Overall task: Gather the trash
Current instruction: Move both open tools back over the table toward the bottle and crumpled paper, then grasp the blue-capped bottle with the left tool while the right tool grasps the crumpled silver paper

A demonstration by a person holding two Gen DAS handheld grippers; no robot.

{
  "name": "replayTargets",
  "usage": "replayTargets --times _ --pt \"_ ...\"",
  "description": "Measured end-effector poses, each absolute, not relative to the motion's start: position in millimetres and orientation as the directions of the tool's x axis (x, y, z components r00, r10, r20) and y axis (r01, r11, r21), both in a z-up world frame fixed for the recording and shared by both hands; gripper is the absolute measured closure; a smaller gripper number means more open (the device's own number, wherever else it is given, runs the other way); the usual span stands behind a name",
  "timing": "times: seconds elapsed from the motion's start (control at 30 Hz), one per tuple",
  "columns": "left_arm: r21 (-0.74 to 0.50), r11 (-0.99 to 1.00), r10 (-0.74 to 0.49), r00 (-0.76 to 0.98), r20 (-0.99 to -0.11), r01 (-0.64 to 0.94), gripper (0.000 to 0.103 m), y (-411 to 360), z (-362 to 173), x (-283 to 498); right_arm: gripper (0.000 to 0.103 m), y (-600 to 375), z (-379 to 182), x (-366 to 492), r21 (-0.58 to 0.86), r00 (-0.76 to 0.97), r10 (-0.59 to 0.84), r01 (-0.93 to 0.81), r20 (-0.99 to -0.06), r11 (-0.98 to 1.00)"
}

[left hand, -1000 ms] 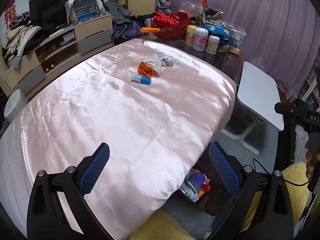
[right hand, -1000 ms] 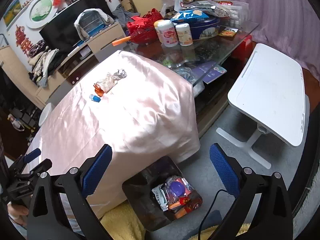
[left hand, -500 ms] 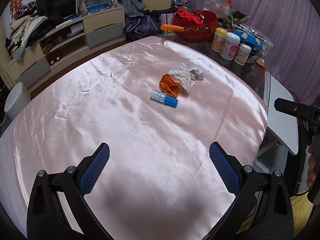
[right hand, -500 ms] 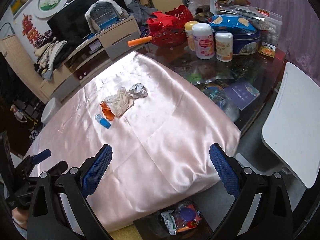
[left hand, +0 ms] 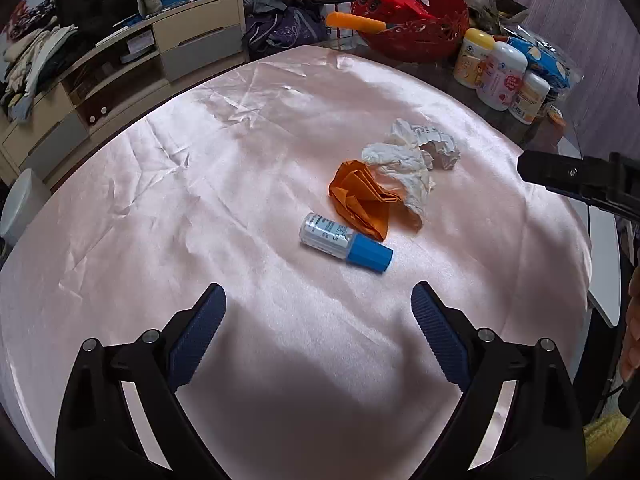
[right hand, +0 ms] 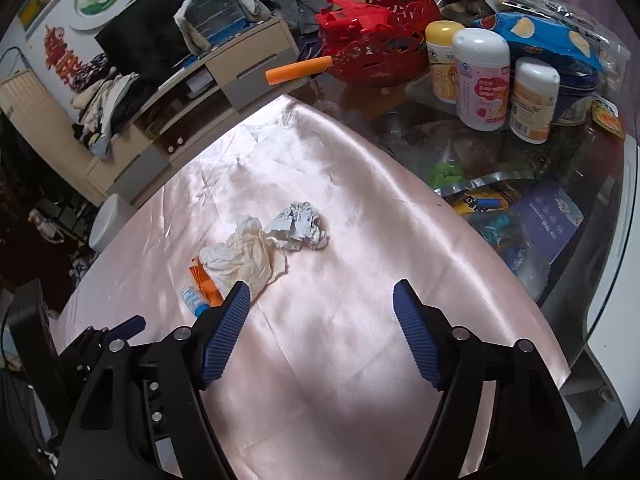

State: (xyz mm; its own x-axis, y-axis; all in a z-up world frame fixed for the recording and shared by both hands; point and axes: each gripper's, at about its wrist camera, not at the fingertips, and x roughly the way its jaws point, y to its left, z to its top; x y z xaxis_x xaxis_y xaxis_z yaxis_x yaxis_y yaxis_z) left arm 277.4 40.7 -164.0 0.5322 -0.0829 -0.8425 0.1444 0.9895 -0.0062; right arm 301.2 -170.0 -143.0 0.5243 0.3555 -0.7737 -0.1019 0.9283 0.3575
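Both grippers are wide open and hold nothing. Left gripper hovers above the pink cloth, with its ribbed blue pads spread apart; right gripper is the same, over the near part of the cloth.

The trash lies together near the middle of the cloth. A small bottle lies on its side, with a blue cap and a pale label; the print on the label is too small to read. Just beyond it is a folded orange wrapper, and a crumpled white tissue lies partly over it. A crumpled receipt with grey printed lines touches the tissue on the far side. In the right view the tissue hides most of the wrapper, and the bottle is beside the left pad.

The cloth is smooth, shiny satin with some creases, and bare between the grippers and the trash. Its far edge ends on a dark glass table, where three white canisters with pink and yellow labels stand close together. A red basket and an orange tube are behind.
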Motion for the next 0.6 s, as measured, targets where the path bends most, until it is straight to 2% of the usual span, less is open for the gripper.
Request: replayTargets --times 0.17,0.3,0.37,0.57,0.6 --pt "0.001 0.987 -0.084 0.531 -0.843 0.158 0.015 41.6 -172.2 292.6 0.038 -160.8 -149.9 325.7 0.371 0.515 0.371 -0.108 -0.773 0.922" --pt "-0.007 0.984 -0.1 0.523 -0.846 0.176 0.015 37.3 -178.8 300.9 0.049 -151.5 -157.2 346.9 0.375 0.502 0.38 -0.116 -0.777 0.92" --pt "-0.012 0.983 -0.105 0.516 -0.85 0.181 0.018 36.1 -182.4 305.2 0.05 -146.8 -162.0 355.9 0.367 0.493 0.374 -0.116 -0.786 0.923" --pt "0.007 0.979 -0.104 0.529 -0.842 0.203 0.019 34.0 -184.8 312.3 0.053 -137.7 -175.9 372.6 0.362 0.468 0.374 -0.118 -0.801 0.925" --pt "0.008 0.978 -0.107 0.53 -0.841 0.21 0.019 33.6 -184.6 313.1 0.057 -135.6 -178.5 374.3 0.362 0.462 0.375 -0.121 -0.804 0.924"
